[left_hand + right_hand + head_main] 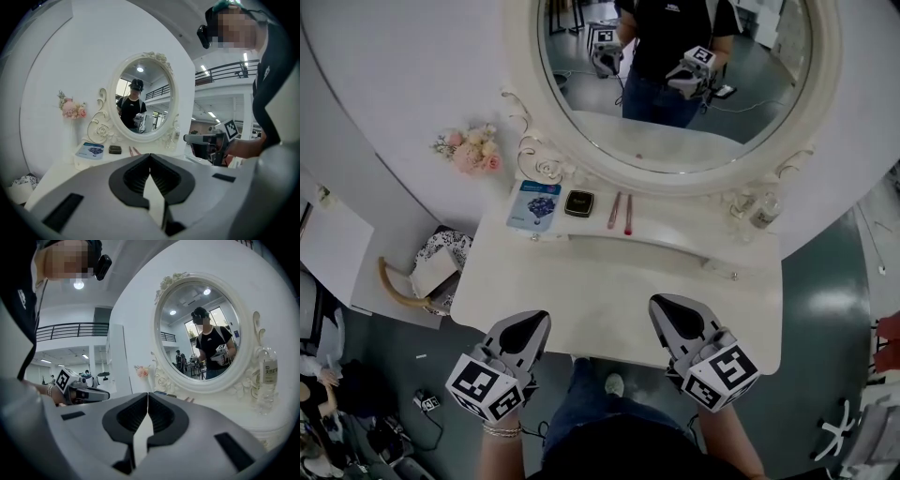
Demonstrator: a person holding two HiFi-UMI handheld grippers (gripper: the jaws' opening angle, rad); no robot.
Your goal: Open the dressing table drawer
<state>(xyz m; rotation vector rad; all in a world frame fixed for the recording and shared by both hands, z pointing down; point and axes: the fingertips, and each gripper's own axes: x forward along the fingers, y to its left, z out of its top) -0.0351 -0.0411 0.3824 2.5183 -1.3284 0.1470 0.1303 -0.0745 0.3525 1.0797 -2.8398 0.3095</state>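
Observation:
The white dressing table [609, 291] stands in front of me under its oval mirror [675, 84]. No drawer front shows from above; only a small knob [733, 275] sits under the raised back shelf at the right. My left gripper [536, 319] hovers over the table's front left edge, jaws shut, nothing between them [150, 155]. My right gripper [662, 304] hovers over the front edge further right, also shut and empty [148, 393]. Both point toward the mirror, side by side.
On the back shelf lie a blue packet [534, 203], a black compact [578, 202], two pink sticks [621, 212] and clear bottles [757, 212]. Pink flowers [471, 150] stand at the left. A patterned bag [436, 267] sits left of the table.

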